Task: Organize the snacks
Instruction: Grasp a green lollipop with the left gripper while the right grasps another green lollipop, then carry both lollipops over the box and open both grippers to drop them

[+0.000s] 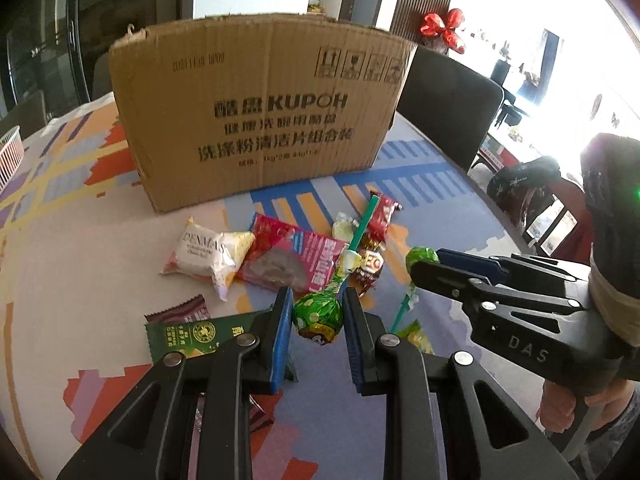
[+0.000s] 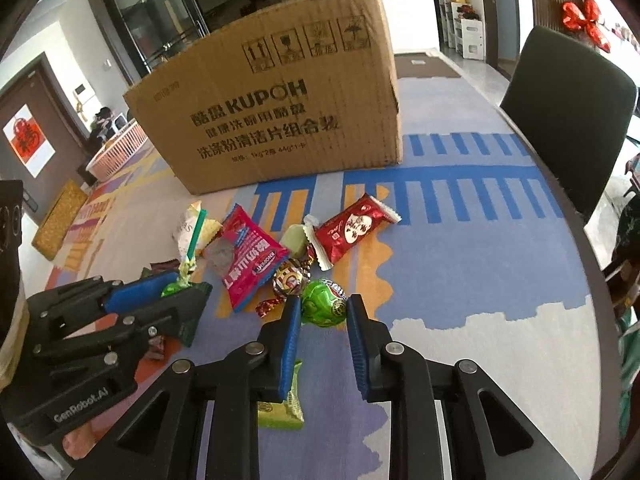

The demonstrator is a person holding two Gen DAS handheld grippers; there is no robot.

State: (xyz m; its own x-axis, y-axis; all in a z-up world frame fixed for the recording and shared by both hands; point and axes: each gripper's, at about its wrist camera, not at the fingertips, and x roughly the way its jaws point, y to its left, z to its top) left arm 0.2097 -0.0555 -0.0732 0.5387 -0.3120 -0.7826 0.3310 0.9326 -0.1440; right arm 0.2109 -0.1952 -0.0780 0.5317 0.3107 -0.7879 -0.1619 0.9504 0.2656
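Note:
A brown cardboard box point(image 1: 260, 112) stands at the back of the table; it also shows in the right wrist view point(image 2: 280, 120). Snacks lie in front of it: a white bun pack point(image 1: 200, 252), a pink packet point(image 1: 288, 256), a red packet point(image 2: 352, 232). My left gripper point(image 1: 316, 316) is shut on a green lollipop point(image 1: 316, 316), its teal stick point(image 1: 360, 228) pointing up; it also shows in the right wrist view point(image 2: 176, 288). My right gripper point(image 2: 322, 312) is shut on a second green lollipop point(image 2: 324, 306), which shows in the left wrist view point(image 1: 422, 258).
A dark green packet point(image 1: 192, 336) and a brown packet point(image 1: 184, 312) lie at the left. A light green packet point(image 2: 284, 408) lies under my right gripper. A dark chair point(image 2: 572, 112) stands at the table's right edge. A pink basket point(image 2: 120, 148) sits far left.

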